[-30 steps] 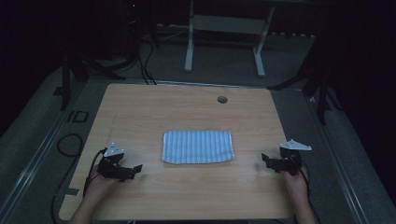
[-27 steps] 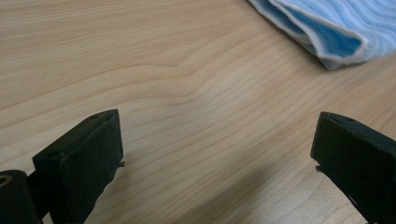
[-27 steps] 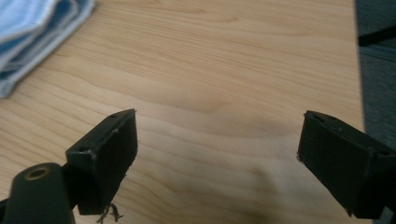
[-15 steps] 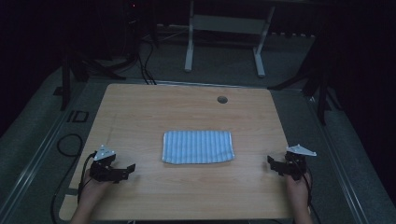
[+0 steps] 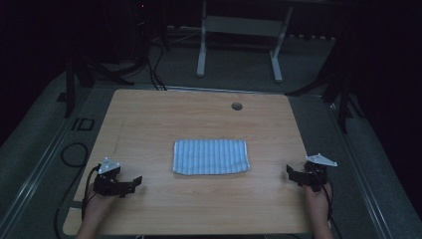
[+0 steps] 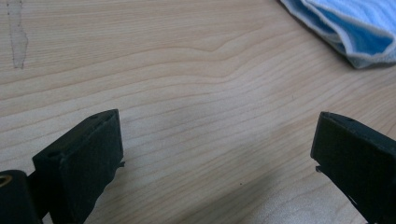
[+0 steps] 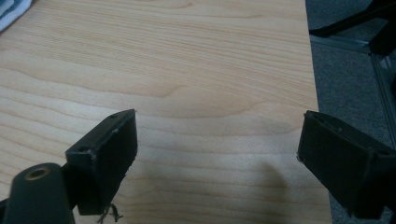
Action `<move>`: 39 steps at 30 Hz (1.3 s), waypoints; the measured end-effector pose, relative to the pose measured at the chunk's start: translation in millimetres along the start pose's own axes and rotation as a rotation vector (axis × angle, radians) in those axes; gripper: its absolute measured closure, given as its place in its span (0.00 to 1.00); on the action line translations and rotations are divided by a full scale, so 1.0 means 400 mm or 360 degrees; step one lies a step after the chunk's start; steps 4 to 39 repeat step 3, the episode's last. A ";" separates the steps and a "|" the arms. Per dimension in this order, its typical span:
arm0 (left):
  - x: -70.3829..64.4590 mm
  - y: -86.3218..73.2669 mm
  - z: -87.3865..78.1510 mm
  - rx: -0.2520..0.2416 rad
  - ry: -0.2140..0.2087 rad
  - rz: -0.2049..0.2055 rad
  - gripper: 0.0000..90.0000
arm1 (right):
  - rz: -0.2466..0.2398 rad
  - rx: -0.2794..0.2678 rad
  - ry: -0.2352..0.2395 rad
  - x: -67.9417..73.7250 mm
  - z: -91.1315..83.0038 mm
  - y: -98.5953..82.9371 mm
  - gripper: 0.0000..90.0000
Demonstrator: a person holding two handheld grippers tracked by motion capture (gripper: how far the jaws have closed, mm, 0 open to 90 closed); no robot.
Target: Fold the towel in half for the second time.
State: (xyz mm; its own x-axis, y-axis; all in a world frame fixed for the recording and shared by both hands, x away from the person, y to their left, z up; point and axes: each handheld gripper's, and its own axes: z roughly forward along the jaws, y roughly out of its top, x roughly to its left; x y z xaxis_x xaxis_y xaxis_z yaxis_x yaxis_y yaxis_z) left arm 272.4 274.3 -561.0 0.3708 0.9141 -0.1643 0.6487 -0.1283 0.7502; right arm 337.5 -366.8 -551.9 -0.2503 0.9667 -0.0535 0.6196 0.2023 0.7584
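Observation:
A folded blue-and-white striped cloth (image 5: 210, 156) lies flat in the middle of the wooden table (image 5: 199, 114). My left gripper (image 5: 133, 182) rests low near the front left, well left of the cloth, jaws wide apart and empty. In the left gripper view a corner of the cloth (image 6: 348, 28) shows at the top right, beyond the left gripper (image 6: 217, 154). My right gripper (image 5: 293, 174) sits by the table's right edge, apart from the cloth, also open over bare wood. In the right gripper view the right gripper (image 7: 217, 154) spans bare wood, with a sliver of cloth (image 7: 11, 11) at the top left.
A round cable hole (image 5: 237, 106) sits near the table's far edge. Cables (image 5: 74, 149) trail on the grey floor at left. A white desk frame (image 5: 239, 40) stands behind the table. The table's right edge (image 7: 313, 84) lies close to my right gripper.
Both grippers have drawn back toward the person and outward, away from the cloth. The cloth has not moved.

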 end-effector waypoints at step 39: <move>0.002 0.000 -0.003 -0.0006 -0.0006 -0.0007 0.03 | 0.0004 0.0014 -0.0004 -0.001 0.003 0.000 0.13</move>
